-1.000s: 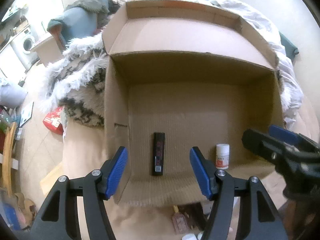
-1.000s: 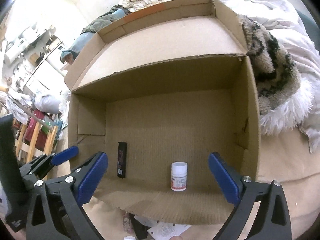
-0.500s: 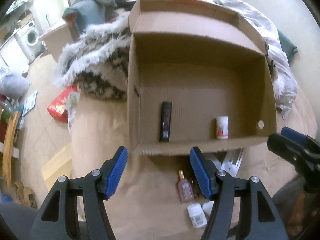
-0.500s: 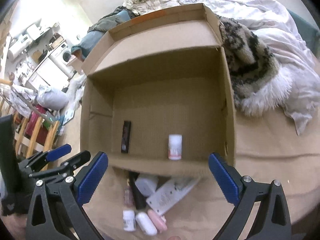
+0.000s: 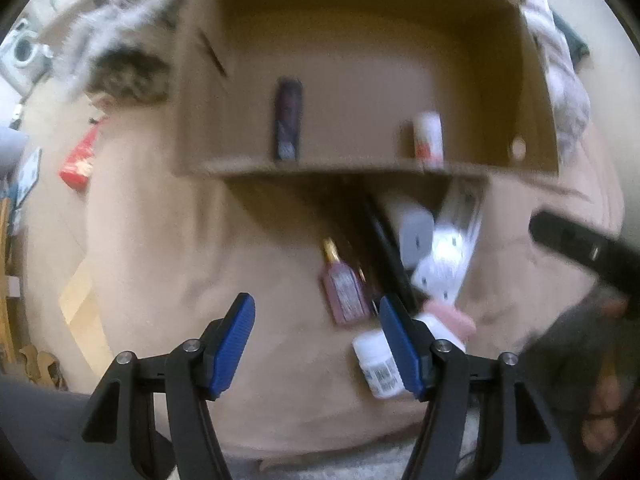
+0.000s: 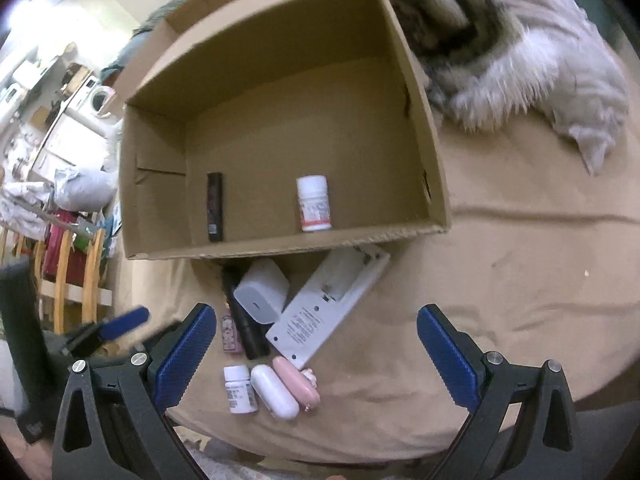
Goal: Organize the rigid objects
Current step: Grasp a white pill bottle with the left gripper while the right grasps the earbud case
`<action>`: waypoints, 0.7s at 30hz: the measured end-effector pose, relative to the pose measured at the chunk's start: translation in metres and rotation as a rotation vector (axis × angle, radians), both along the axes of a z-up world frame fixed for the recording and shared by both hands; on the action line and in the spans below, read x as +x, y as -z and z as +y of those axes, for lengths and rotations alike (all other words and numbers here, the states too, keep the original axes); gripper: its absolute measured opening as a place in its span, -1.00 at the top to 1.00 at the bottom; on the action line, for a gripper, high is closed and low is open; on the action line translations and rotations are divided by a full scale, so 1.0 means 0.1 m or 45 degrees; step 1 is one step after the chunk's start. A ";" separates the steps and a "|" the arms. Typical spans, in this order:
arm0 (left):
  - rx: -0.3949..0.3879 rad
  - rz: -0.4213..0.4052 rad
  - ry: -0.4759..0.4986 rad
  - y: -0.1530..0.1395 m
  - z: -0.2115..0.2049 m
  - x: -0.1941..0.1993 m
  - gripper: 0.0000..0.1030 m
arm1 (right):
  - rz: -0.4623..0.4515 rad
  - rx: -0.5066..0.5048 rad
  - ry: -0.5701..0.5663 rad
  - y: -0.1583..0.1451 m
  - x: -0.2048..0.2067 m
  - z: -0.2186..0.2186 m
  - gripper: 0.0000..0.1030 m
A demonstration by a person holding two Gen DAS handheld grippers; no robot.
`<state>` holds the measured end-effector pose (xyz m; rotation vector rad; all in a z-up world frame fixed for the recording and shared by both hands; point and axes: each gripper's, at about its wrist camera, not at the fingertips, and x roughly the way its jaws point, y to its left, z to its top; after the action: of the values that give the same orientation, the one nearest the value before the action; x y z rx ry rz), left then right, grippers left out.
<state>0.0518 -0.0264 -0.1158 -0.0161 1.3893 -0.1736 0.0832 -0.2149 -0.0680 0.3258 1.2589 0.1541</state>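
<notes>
Now | tan bedsheet (image 6: pixel 500 280) under cardboard box (image 6: pixel 434 184) | washing machine (image 5: pixel 22 50) behind | both hand-held grippers wide, empty

I can read no text. The white bottle (image 6: pixel 314 203) in the box, the small bottle (image 6: pixel 239 389) and the white card (image 6: pixel 320 312) carry only blurred print.
</notes>
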 end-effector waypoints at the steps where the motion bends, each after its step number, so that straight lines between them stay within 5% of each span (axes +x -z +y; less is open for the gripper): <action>1: -0.013 0.025 0.001 0.04 -0.02 -0.02 -0.20 | 0.010 0.010 0.009 0.02 0.00 -0.01 -1.00; 5: -0.076 0.149 0.026 0.23 -0.13 -0.12 -0.20 | 0.030 0.009 0.020 0.06 0.01 -0.02 -1.00; 11: -0.021 0.221 0.093 0.44 -0.30 -0.22 -0.05 | 0.055 0.033 -0.018 0.09 0.02 0.03 -1.00; 17: -0.056 0.237 0.086 0.47 -0.27 -0.20 0.18 | 0.143 0.178 -0.039 0.21 -0.03 0.05 -1.00; 19: -0.079 0.260 0.098 0.50 -0.28 -0.20 0.45 | 0.202 0.266 -0.028 0.29 -0.07 0.05 -1.00; 21: -0.101 0.275 0.094 0.52 -0.25 -0.22 0.52 | 0.289 0.390 -0.001 0.39 -0.16 0.04 -1.00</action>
<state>0.0302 -0.0518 -0.1676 -0.0507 1.5989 -0.2949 0.0670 -0.2105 -0.1072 0.6205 1.4613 0.3188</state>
